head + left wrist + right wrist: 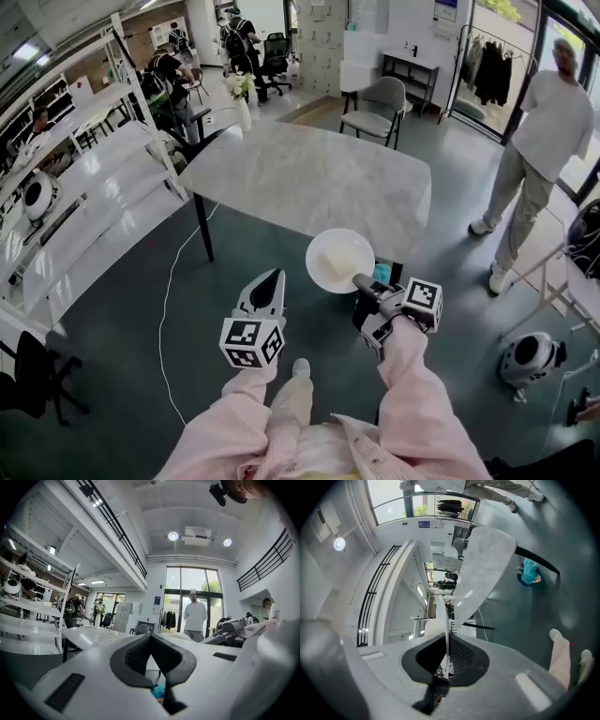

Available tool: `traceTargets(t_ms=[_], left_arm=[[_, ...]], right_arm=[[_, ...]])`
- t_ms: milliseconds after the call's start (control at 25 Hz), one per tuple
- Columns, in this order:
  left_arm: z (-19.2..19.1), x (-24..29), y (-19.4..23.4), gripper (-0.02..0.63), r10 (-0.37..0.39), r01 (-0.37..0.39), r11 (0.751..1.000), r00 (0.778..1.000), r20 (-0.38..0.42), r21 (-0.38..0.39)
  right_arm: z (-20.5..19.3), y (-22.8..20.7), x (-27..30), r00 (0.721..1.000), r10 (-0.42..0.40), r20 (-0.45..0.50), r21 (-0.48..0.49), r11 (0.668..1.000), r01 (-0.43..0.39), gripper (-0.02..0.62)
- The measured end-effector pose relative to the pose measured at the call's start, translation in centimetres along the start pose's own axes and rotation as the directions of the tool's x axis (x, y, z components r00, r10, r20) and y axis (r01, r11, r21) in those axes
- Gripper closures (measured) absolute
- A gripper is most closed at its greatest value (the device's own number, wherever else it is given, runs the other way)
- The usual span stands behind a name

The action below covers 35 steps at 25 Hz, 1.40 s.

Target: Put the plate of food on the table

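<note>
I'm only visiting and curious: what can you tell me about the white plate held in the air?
The plate is round, white and glossy, like ceramic, and carries something pale that I cannot identify. The right gripper has its jaws shut on the plate's near rim. It holds the plate roughly level in the air, by the near edge of the marble table. Nothing else touches it.
</note>
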<state>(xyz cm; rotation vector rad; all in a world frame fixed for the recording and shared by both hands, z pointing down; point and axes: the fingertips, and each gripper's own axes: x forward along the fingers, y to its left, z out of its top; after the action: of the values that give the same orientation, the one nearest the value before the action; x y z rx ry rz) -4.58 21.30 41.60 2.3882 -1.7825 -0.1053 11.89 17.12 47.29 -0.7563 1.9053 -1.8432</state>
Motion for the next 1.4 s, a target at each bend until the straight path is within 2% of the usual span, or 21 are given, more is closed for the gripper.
traceTargets(t_ms=[480, 1040, 1400], left_arm=[[3.2, 13.0, 8.5, 0.614, -0.048, 0.048, 0.999, 0.999, 0.001, -0.018], [1.7, 22.7, 14.9, 0.614, -0.037, 0.034, 0.998, 0.998, -0.045, -0.053], [2.5, 32.1, 19.5, 0.614, -0.027, 0.023, 0.997, 0.997, -0.067, -0.072]], right_arm=[[8.4, 1.0, 11.6, 0.999, -0.017, 0.039, -0.007, 1.000, 0.017, 0.580], [15.7, -0.7, 21.1, 0.999, -0.025, 0.029, 0.007, 1.000, 0.024, 0.580], [22.1, -1.3, 28.6, 1.000, -0.025, 0.013, 0.017, 1.000, 0.025, 0.580]])
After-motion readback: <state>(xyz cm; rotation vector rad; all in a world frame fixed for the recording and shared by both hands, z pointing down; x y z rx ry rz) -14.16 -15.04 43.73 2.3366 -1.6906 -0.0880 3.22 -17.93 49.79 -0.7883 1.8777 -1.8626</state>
